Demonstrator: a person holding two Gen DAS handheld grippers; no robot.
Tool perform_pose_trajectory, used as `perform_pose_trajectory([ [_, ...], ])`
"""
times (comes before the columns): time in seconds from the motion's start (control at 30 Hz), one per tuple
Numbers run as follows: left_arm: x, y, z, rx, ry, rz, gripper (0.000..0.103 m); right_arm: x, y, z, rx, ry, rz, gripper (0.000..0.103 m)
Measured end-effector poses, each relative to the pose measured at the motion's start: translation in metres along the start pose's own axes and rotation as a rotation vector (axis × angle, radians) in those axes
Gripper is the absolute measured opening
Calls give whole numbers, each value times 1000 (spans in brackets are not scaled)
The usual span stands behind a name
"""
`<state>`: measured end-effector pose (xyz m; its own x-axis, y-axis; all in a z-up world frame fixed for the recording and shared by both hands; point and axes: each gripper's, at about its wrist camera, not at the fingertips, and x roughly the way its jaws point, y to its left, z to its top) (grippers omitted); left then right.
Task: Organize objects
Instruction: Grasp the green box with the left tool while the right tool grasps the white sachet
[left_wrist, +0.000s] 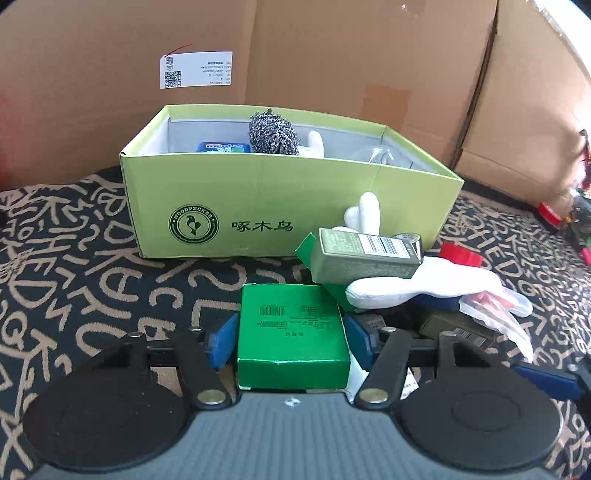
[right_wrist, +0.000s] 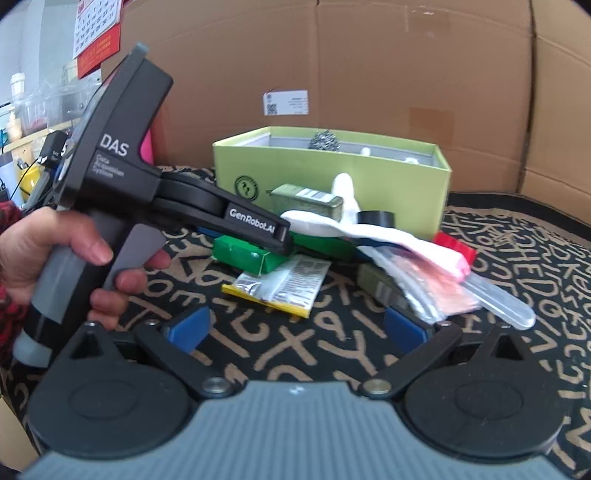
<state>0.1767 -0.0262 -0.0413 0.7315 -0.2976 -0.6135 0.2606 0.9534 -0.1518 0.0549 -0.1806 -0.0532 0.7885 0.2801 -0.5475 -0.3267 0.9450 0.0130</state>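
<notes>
- The step in hand looks like a pick-up: the left gripper sits low in the centre of the left wrist view with a flat green box between its blue fingers.
- The fingers stand on either side of the box, close against its flanks; the left one seems to touch, the right one I cannot tell, so I judge the grip not yet firm.
- In the right wrist view the same gripper reaches in from the left of the frame, held by a hand, its tips over the green box at centre-left.
- Next, I judge, the fingers must press fully on the box, then lift it clear of the pile and carry it up to the light green carton, which stands open in the middle of the frame with a steel scourer already inside.
- To the right of the box lies a heap: an olive box, a white glove, plastic bags; lifting calls for care not to drag them.
- The right gripper, at the bottom of its own view, is spread wide over bare patterned cloth, holding nothing.
</notes>
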Motion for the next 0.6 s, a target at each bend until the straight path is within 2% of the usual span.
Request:
perform_pose_trajectory([
  [0.27, -41, 40, -15, -59, -16, 52, 64, 46, 12, 21, 50, 87, 24, 101],
  [0.4, -56, 60, -24, -108, -16, 78, 64, 73, 16, 30, 87, 133, 0, 91],
  [0.43, -59, 63, -26, -117, -14, 77, 64, 75, 18, 32, 84, 127, -23, 77],
  [0.5, -63, 64, -29, -122, -11, 59, 64, 75, 21, 33, 67, 120, -41, 73],
  [0.6, -66, 60, -32, -114, -2, 13, 64, 66, 22, 29, 13, 119, -3, 67],
])
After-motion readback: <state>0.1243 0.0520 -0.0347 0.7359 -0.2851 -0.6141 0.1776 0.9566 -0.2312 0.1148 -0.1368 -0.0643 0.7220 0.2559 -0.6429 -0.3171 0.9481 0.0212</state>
